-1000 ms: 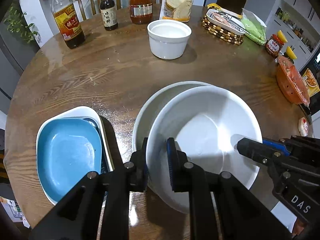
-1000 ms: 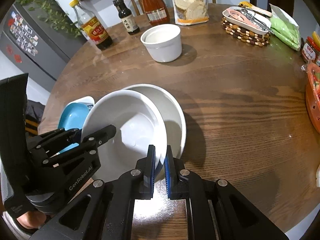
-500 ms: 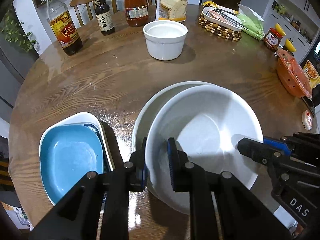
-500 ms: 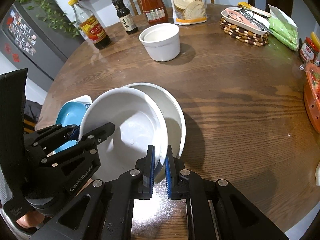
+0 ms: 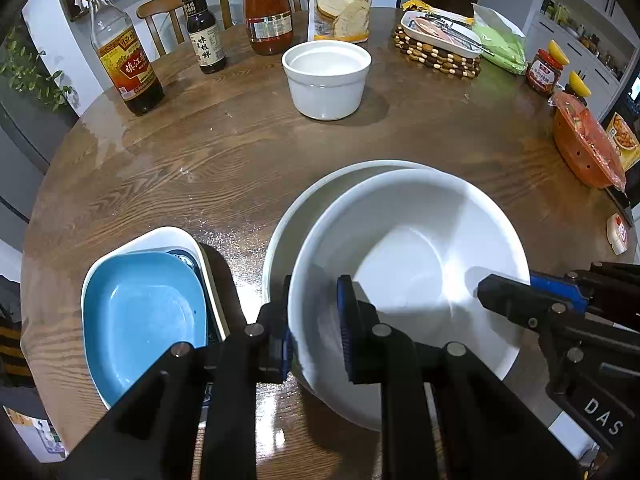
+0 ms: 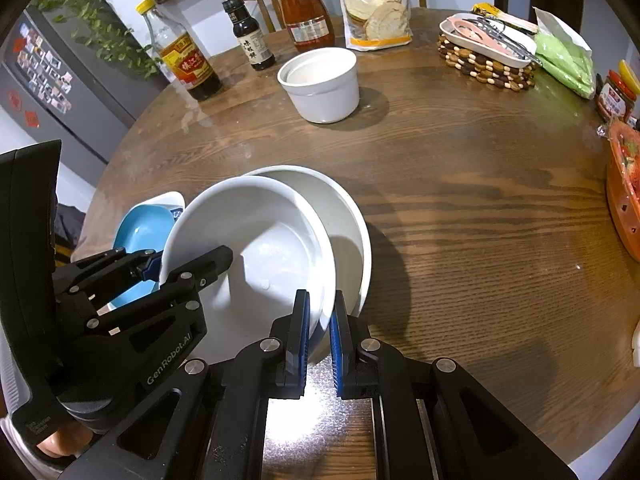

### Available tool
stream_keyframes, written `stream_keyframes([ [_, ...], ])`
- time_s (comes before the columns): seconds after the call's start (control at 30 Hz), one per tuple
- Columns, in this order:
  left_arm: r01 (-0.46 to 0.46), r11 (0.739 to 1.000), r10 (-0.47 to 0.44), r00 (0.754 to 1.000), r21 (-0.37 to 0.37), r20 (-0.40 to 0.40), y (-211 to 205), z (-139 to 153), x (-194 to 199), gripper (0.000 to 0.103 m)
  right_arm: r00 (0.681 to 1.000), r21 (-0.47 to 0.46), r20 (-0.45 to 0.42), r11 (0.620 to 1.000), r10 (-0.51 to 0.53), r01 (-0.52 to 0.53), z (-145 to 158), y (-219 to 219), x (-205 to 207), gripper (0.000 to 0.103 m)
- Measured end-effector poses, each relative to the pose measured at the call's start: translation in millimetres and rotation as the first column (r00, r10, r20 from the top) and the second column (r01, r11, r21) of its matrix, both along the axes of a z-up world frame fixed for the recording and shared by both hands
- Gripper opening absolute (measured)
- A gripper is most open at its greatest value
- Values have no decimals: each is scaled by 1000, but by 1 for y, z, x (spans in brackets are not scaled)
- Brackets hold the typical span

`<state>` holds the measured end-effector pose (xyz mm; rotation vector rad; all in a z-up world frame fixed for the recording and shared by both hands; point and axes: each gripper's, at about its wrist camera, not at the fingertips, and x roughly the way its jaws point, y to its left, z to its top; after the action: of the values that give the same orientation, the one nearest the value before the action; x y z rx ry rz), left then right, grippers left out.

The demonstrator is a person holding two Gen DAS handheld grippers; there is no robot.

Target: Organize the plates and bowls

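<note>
Both grippers hold one large white bowl point(image 5: 412, 272) by its rim. My left gripper point(image 5: 314, 312) is shut on the near left rim. My right gripper point(image 6: 319, 320) is shut on the near right rim point(image 6: 326, 276). The bowl hangs over a second, similar white bowl point(image 5: 320, 196) on the round wooden table point(image 5: 220, 140), offset toward me. To the left, a blue dish point(image 5: 140, 316) lies nested in a white dish point(image 5: 168, 236). A small white ramekin point(image 5: 326, 76) stands farther back.
At the table's back stand a vinegar bottle point(image 5: 120, 56), a soy bottle point(image 5: 204, 36), a red sauce bottle point(image 5: 266, 12) and a flour bag point(image 5: 342, 4). A tray on a beaded mat point(image 5: 440, 44) and an orange basket point(image 5: 584, 148) sit right.
The held bowl has stayed in both grippers. The view has drawn back a little toward me, and the bowl sits slightly lower over the bowl beneath.
</note>
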<state>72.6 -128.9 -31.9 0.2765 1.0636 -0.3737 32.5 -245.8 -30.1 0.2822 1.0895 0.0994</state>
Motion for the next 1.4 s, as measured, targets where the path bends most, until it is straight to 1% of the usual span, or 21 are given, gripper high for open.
stream_keyframes([
  [0.93,6,1000,-7,1000,14,11,-4,-1,-1,21,1000,-1,-1,1000,1,-1,0,-1,1,10],
  [1.4,16,999,-17,1000,29,21,-7,-2,-1,22,1000,-30,6,999,-15,15,3,1,0,10],
])
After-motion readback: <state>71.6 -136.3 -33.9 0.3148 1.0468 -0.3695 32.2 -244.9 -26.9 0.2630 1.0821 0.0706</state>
